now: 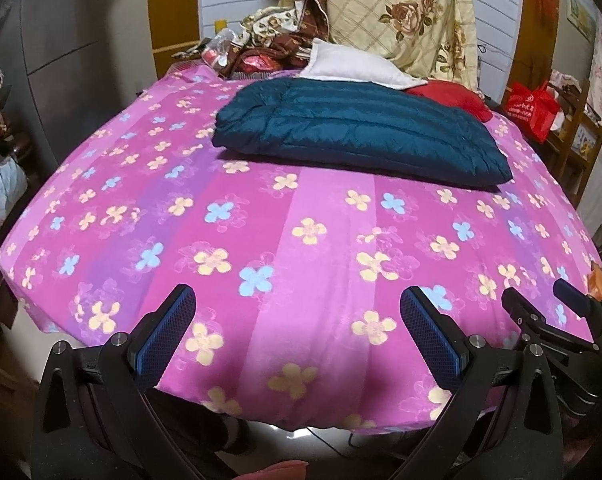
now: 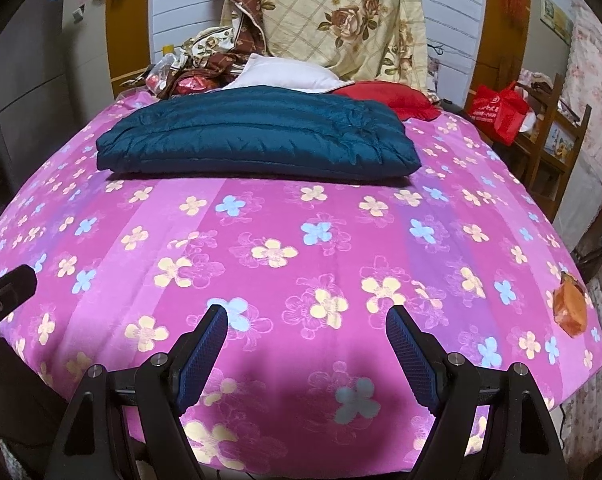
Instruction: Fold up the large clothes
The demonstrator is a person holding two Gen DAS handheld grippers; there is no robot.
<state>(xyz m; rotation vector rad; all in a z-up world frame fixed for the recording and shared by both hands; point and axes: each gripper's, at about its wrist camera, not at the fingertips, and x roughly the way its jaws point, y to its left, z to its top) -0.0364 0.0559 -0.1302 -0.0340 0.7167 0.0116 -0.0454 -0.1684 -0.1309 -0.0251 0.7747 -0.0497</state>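
A dark teal puffer jacket (image 1: 361, 132) lies folded flat on the far half of the bed; it also shows in the right wrist view (image 2: 257, 136). My left gripper (image 1: 297, 296) is open and empty over the bed's near edge, well short of the jacket. My right gripper (image 2: 307, 316) is open and empty, also near the front edge. The right gripper shows at the right of the left wrist view (image 1: 541, 300). Part of the left gripper shows at the left edge of the right wrist view (image 2: 5, 284).
The bed has a pink flowered sheet (image 1: 301, 240). A white pillow (image 1: 353, 66), a red cloth (image 1: 453, 96) and a heap of patterned bedding (image 1: 381, 12) sit at the head. A red bag (image 1: 531, 108) rests on a wooden chair at right. An orange item (image 2: 569, 308) lies on the bed's right edge.
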